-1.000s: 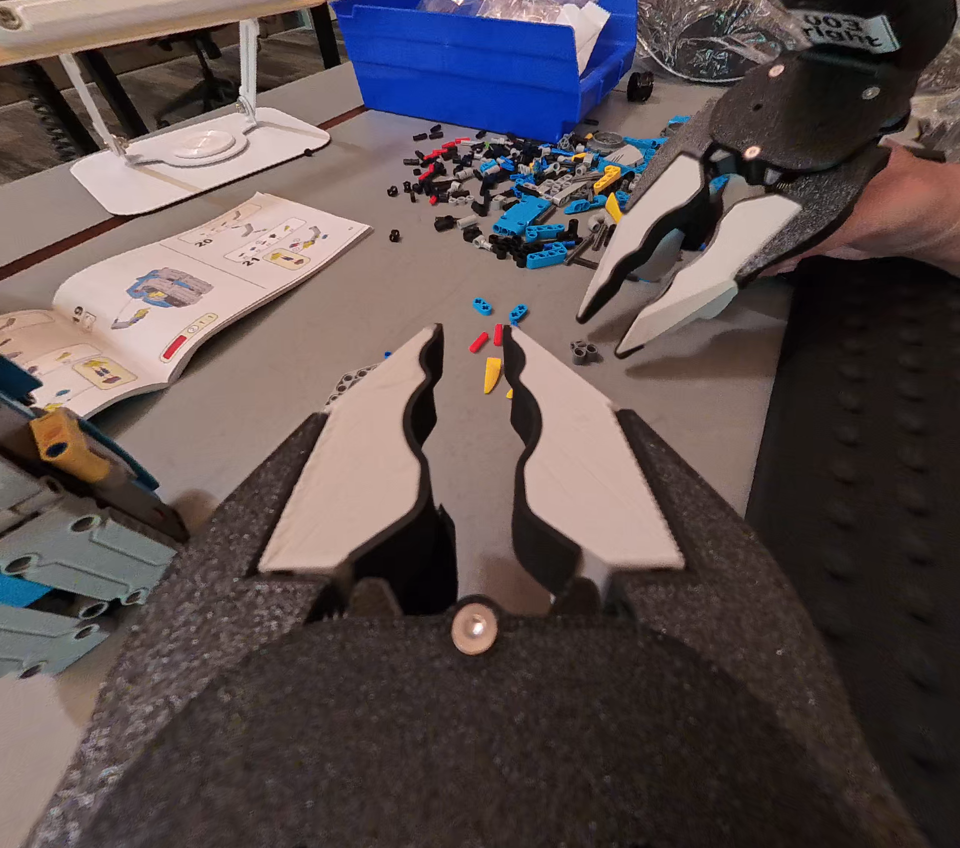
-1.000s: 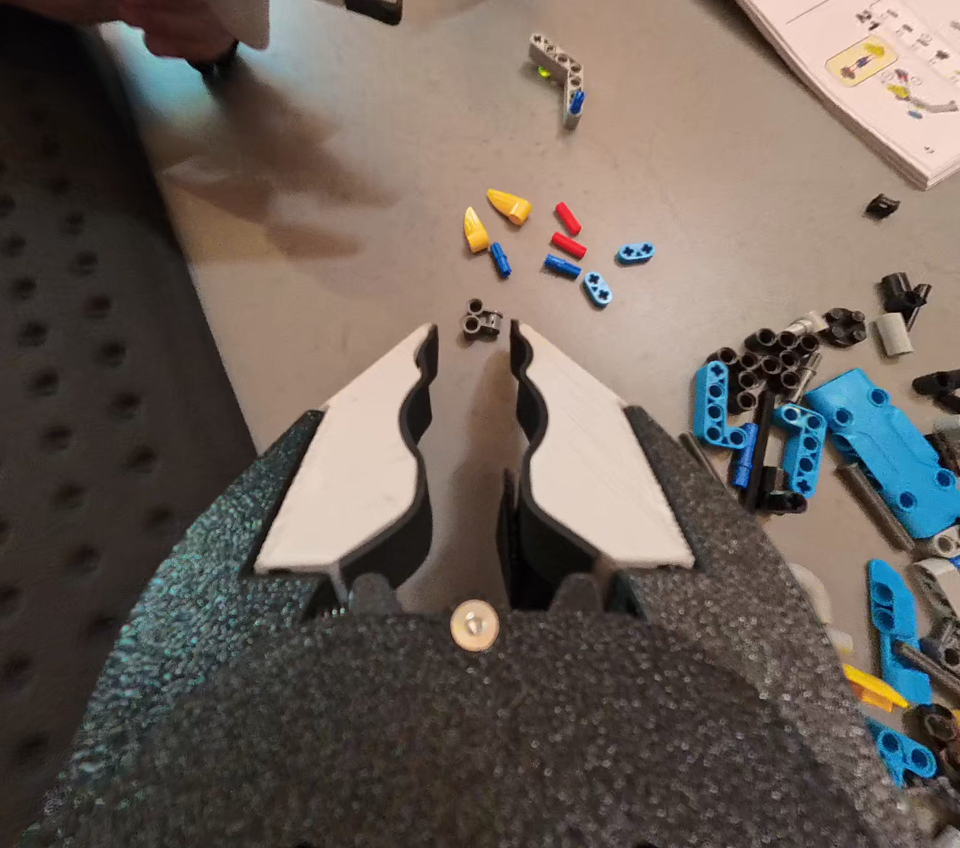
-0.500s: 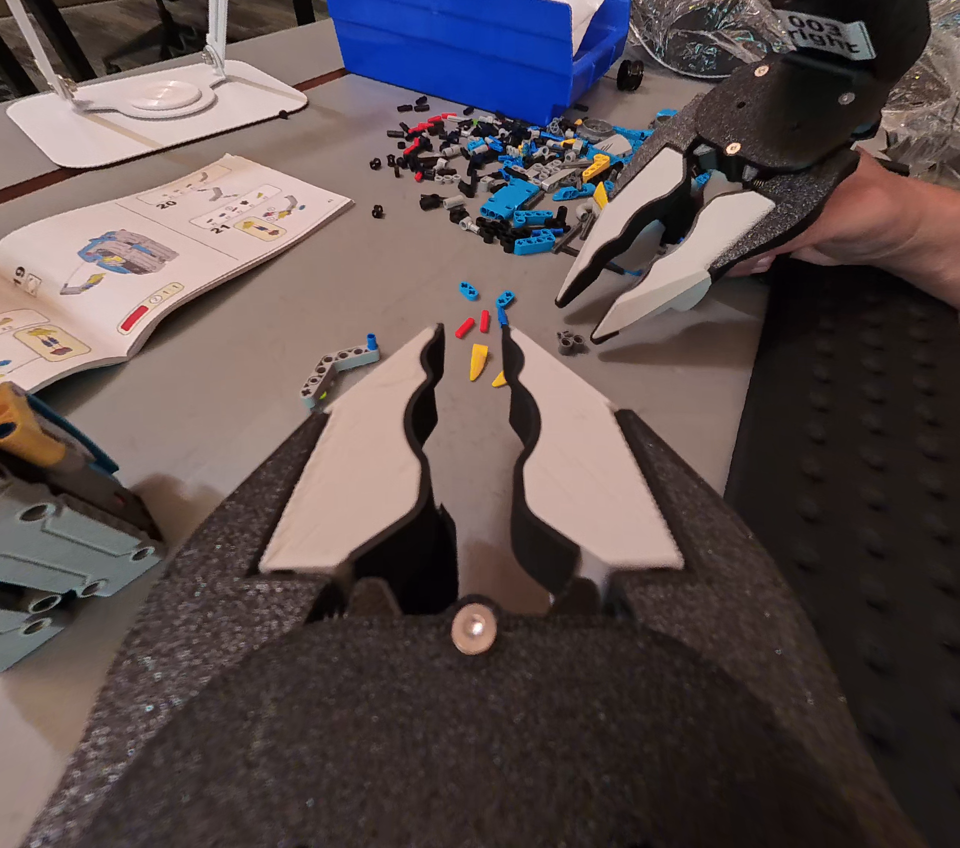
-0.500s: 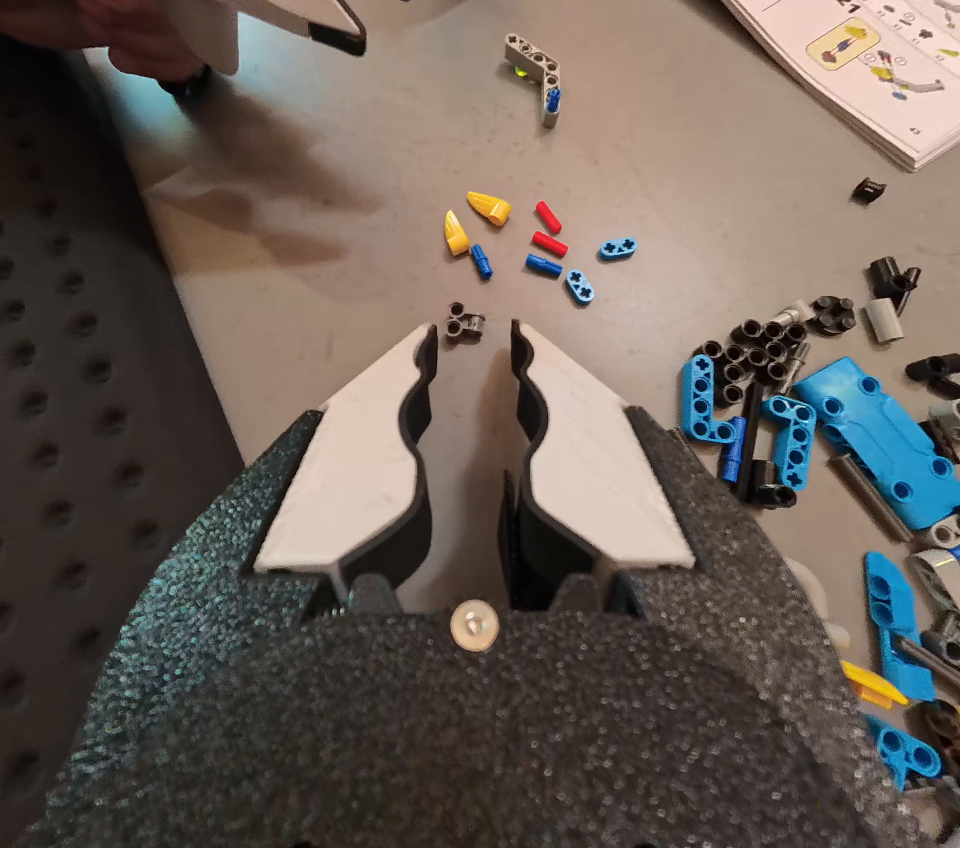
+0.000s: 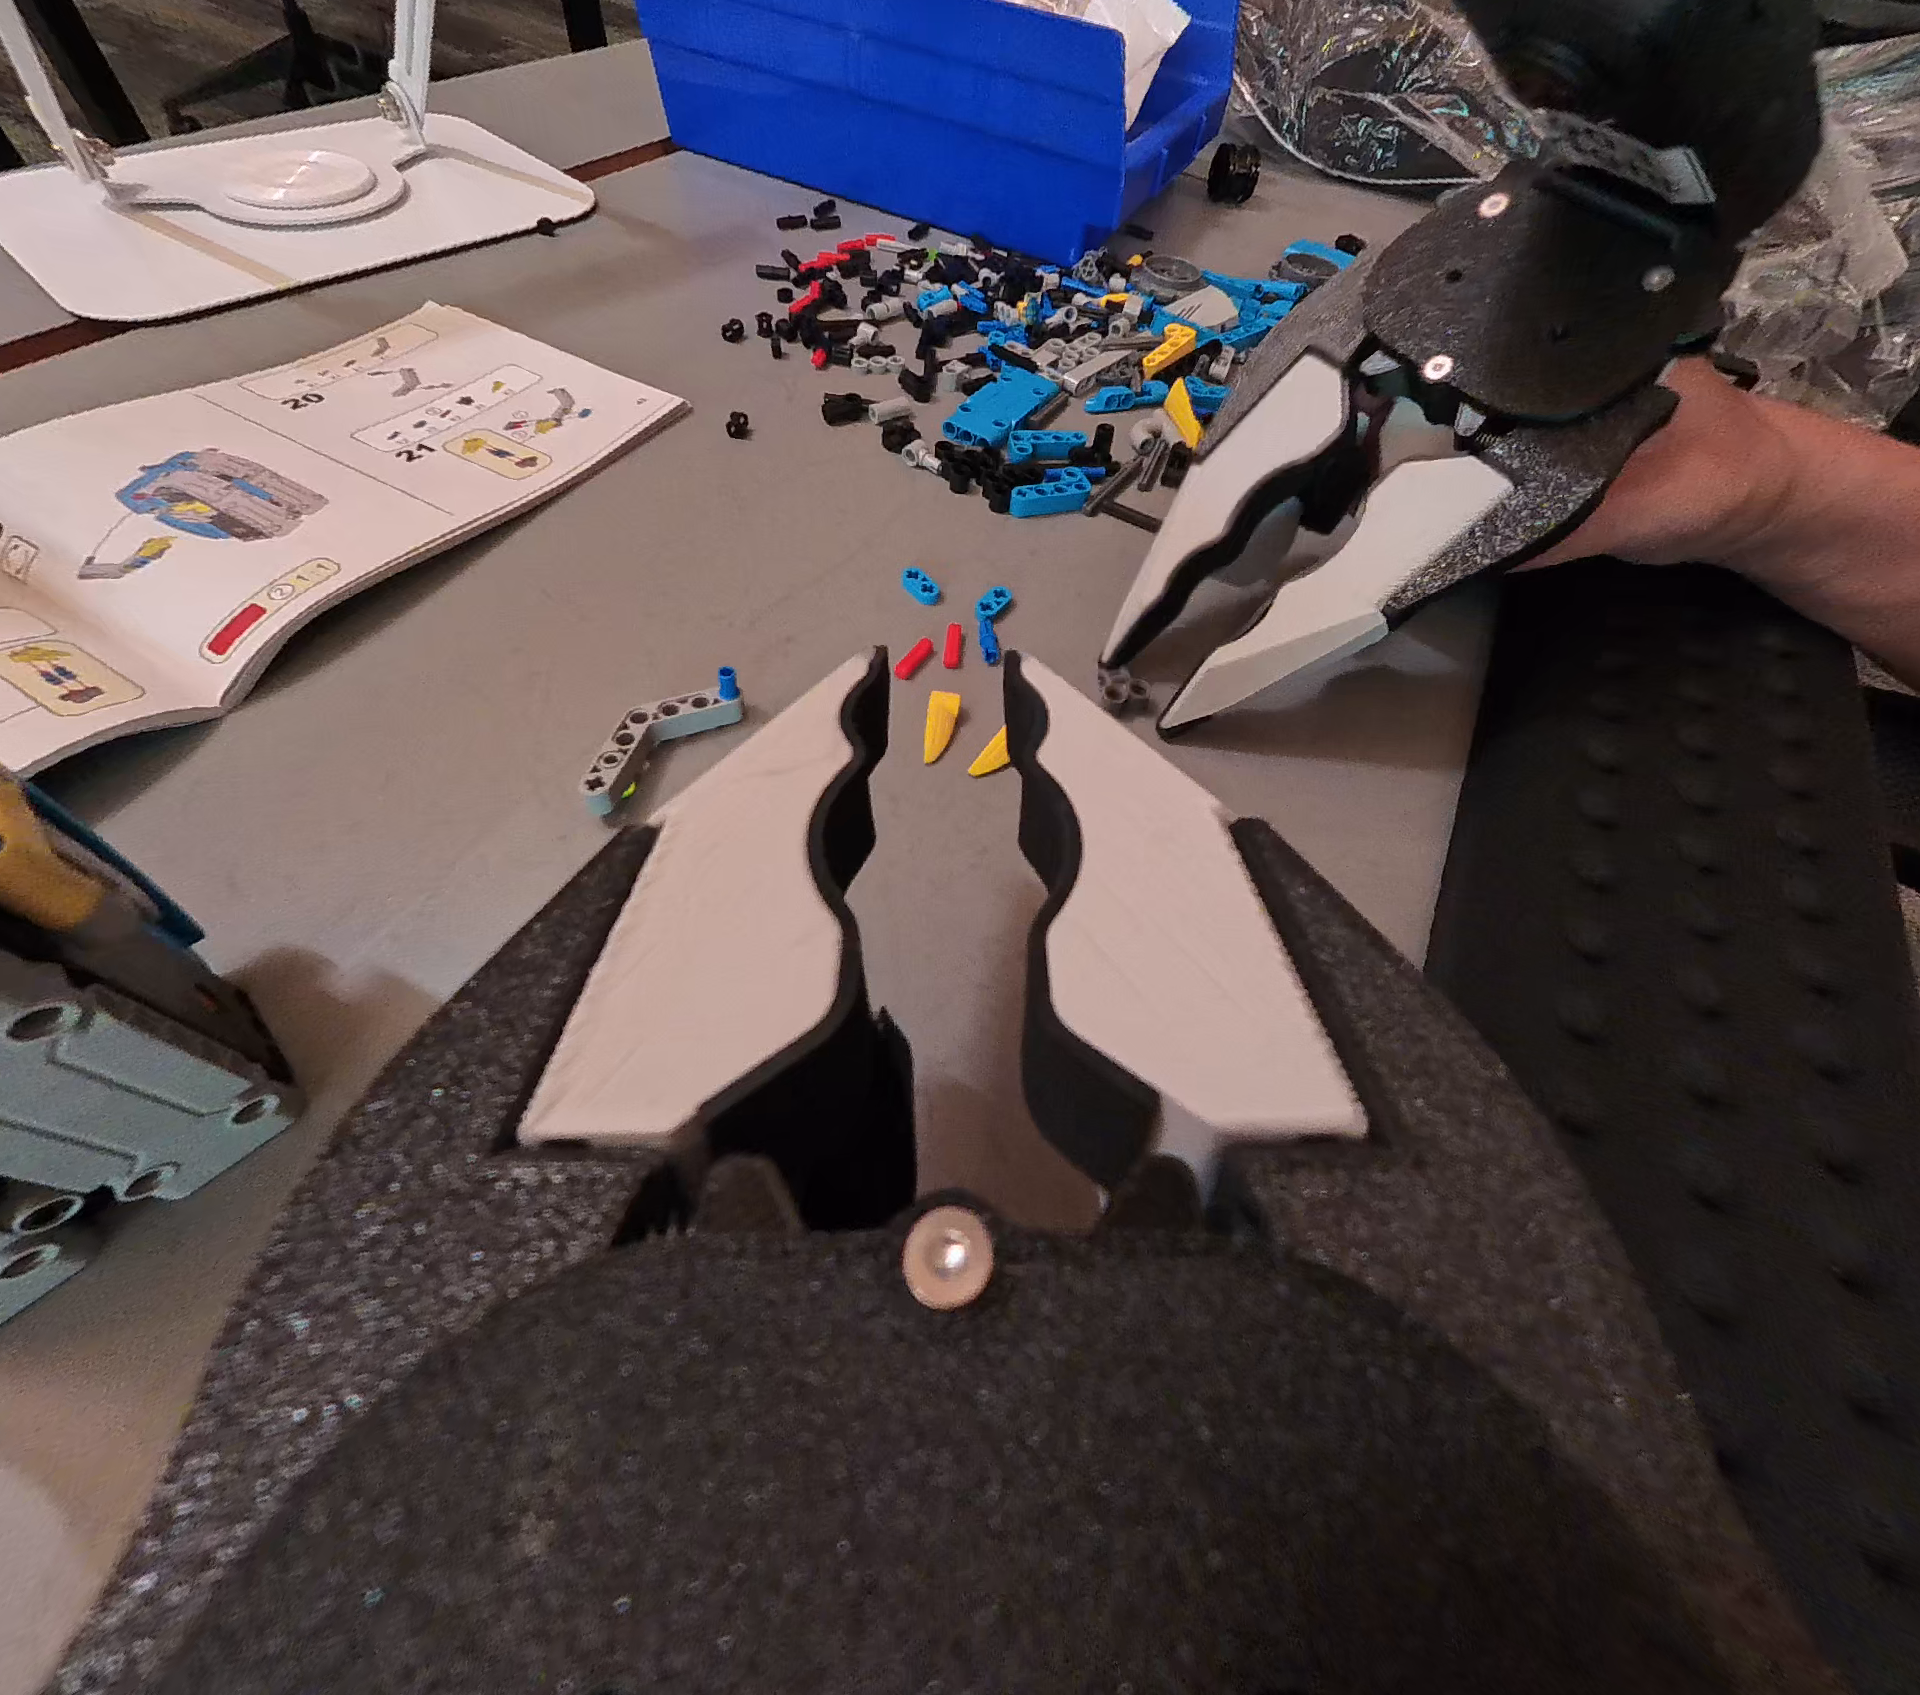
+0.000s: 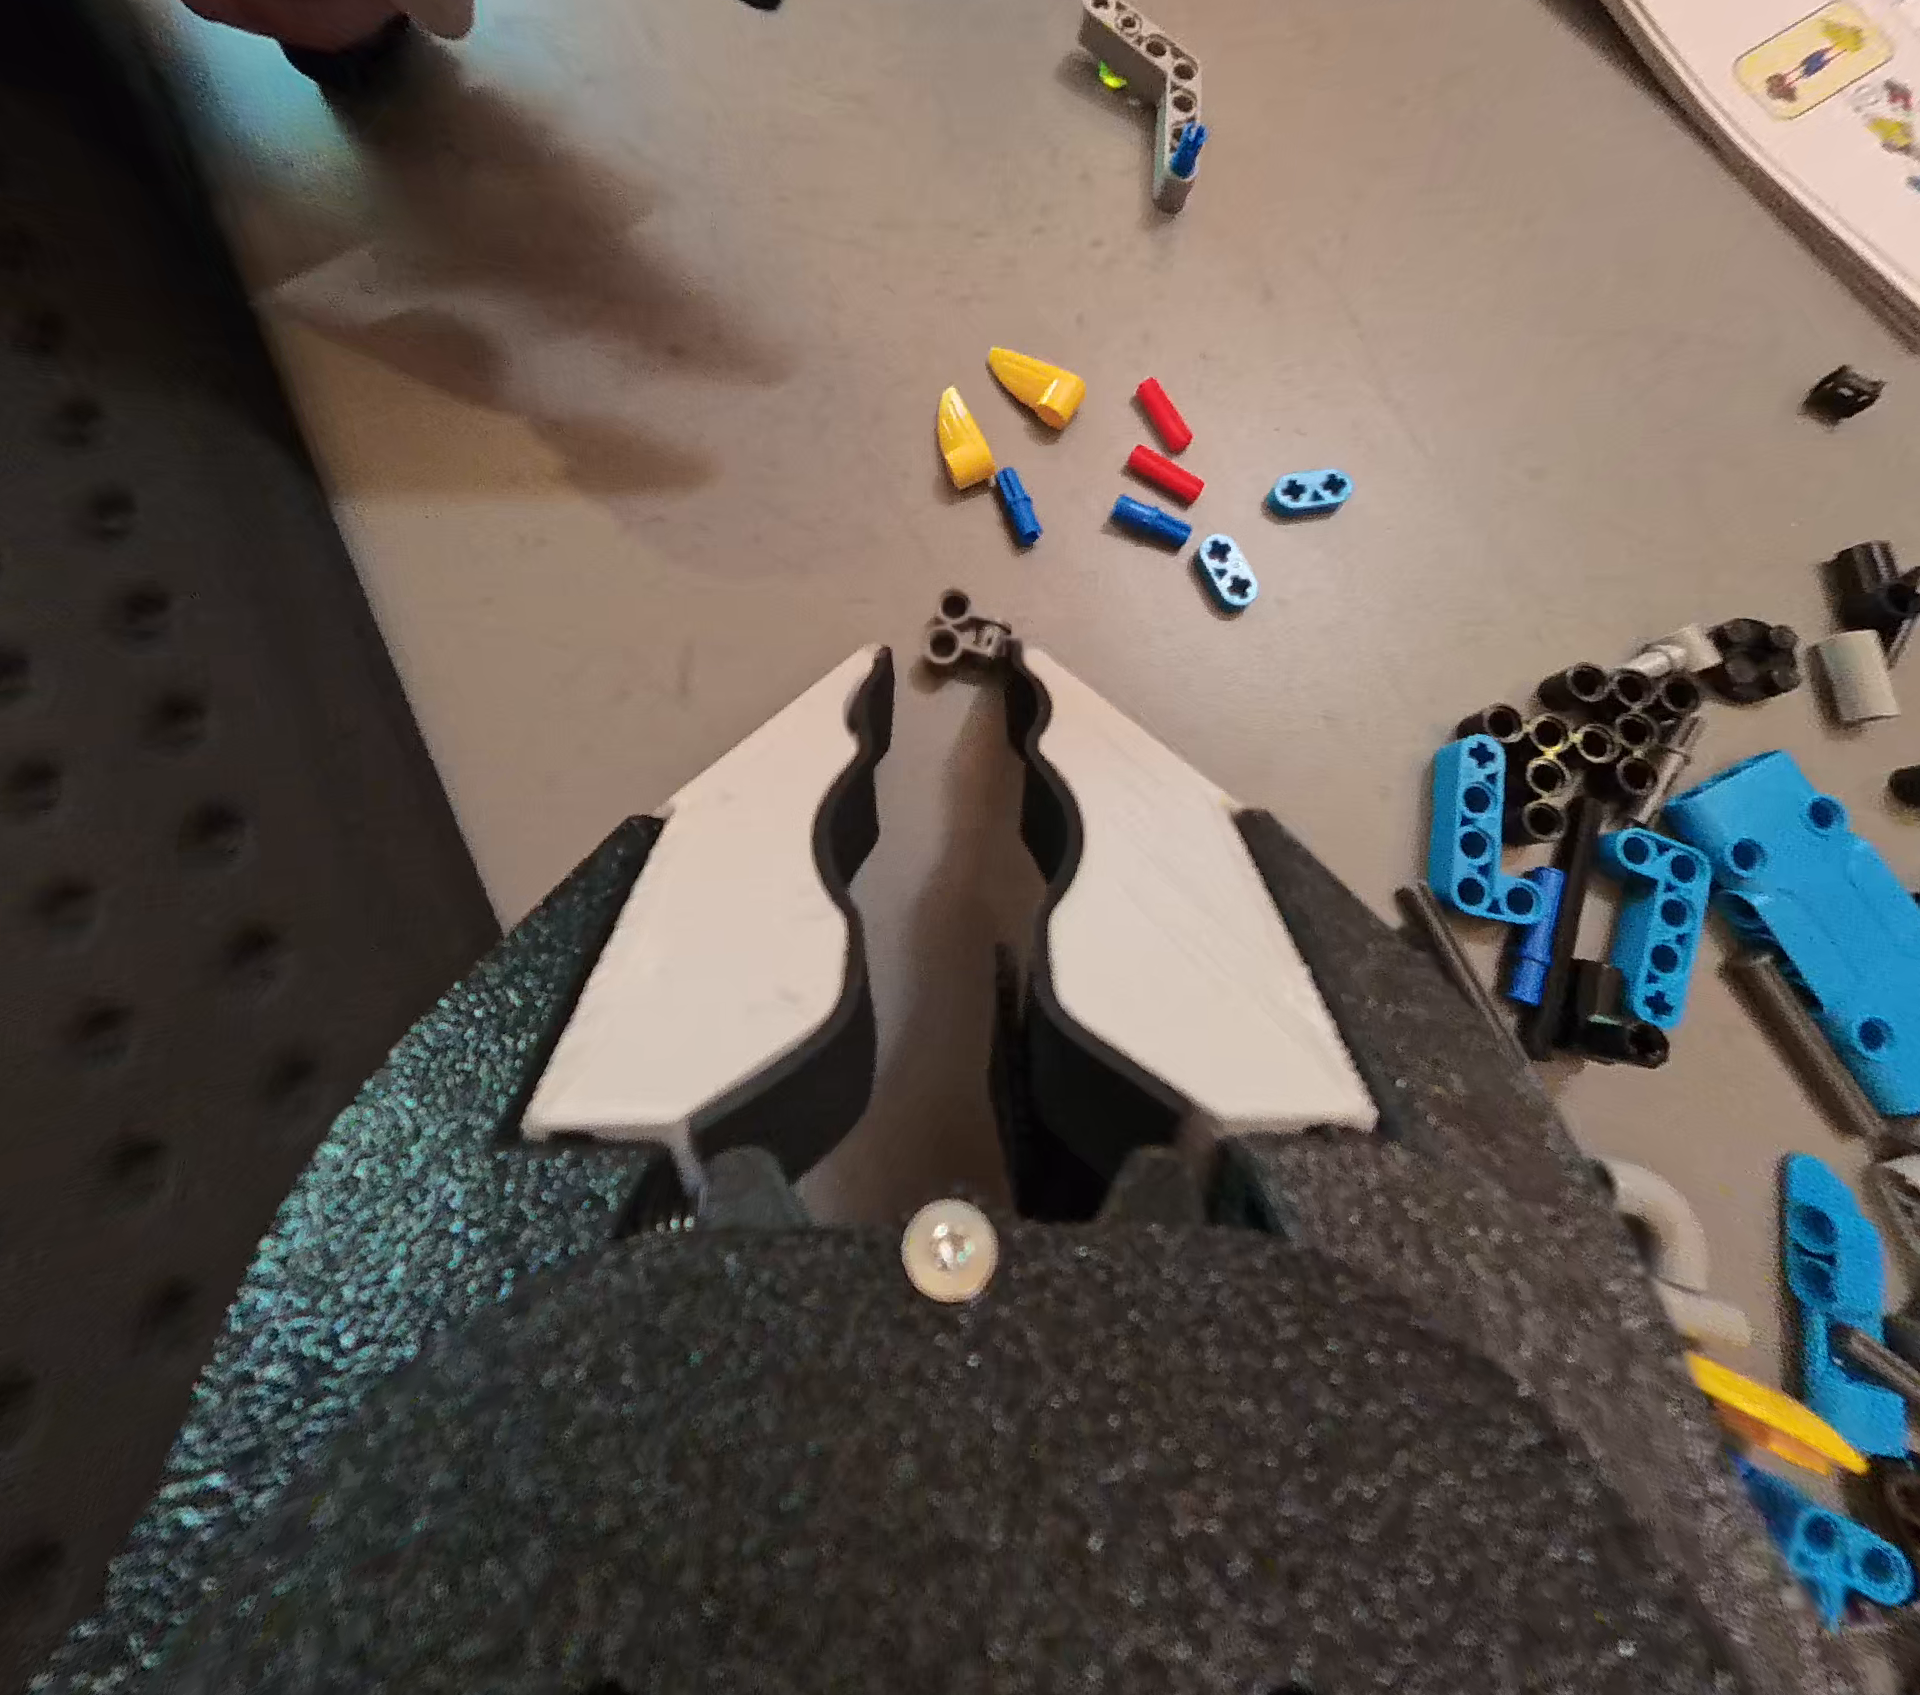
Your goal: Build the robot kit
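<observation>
My right gripper is open, its tips down at the grey table. A small dark grey connector lies just ahead between the fingertips, close against the right one; it also shows in the left wrist view. Beyond it lie two yellow tooth pieces, two red pins, two blue pins and two light-blue links. My left gripper is open and empty, low over the table, pointing at the same small parts. A grey angled beam with a blue pin lies left of it.
An open instruction booklet lies at the left. A partly built grey and blue model sits at the near left. A pile of loose parts lies before a blue bin. A white lamp base stands far left. A black mat covers the right. About 10 centimeters separates my left fingertips from my right.
My right gripper has come down until its tips reach the table at the dark grey connector. My left gripper has shifted, bringing the grey angled beam into its view. Both stay open.
</observation>
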The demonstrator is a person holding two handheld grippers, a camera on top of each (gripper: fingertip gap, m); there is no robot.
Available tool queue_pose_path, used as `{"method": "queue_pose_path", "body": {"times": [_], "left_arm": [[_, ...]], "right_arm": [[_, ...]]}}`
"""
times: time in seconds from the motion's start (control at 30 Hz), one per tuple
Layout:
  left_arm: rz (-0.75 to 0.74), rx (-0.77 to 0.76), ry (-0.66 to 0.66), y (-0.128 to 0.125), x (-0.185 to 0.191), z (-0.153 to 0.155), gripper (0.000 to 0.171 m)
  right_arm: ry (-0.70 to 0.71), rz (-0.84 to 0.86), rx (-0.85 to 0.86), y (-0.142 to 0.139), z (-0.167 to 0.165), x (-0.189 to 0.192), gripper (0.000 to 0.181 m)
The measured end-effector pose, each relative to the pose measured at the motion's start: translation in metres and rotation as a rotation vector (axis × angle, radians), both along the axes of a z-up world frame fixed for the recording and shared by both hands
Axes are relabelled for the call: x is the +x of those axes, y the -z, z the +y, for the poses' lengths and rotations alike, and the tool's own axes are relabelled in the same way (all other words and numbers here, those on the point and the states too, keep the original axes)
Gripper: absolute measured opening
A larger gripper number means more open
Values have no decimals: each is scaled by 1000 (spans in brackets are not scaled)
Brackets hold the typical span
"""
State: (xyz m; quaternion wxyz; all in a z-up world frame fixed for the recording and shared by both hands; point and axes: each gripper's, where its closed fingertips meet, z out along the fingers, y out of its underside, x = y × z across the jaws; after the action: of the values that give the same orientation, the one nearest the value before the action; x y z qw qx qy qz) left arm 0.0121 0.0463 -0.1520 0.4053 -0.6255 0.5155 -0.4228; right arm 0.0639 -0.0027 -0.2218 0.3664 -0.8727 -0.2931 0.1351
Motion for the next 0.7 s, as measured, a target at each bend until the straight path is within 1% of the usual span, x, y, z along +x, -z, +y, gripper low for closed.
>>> {"method": "queue_pose_path", "body": {"times": [0.07,0.13,0.3,0.37,0.47,0.57,0.63,0.7], "left_arm": [[-8,-19,7,-1,0,-1,22],[-15,-28,10,-2,0,-1,22],[-22,-35,18,-3,-1,-3,22],[-25,-35,23,-3,-1,-5,22],[-40,-47,40,-6,-1,-8,22],[-86,-95,73,-14,-1,-13,22],[-147,-158,109,-24,-2,-18,22],[-239,-232,164,-41,-5,-24,22]], "right_arm": [[3,4,-6,0,0,0,21],[-4,-1,-1,0,0,-2,15],[6,-1,-8,0,1,-1,14],[12,18,6,-5,1,-1,14],[8,125,39,-23,3,-10,14],[-9,283,98,-51,4,-24,14],[-17,385,130,-68,5,-32,14],[-27,501,157,-87,5,-39,14]]}}
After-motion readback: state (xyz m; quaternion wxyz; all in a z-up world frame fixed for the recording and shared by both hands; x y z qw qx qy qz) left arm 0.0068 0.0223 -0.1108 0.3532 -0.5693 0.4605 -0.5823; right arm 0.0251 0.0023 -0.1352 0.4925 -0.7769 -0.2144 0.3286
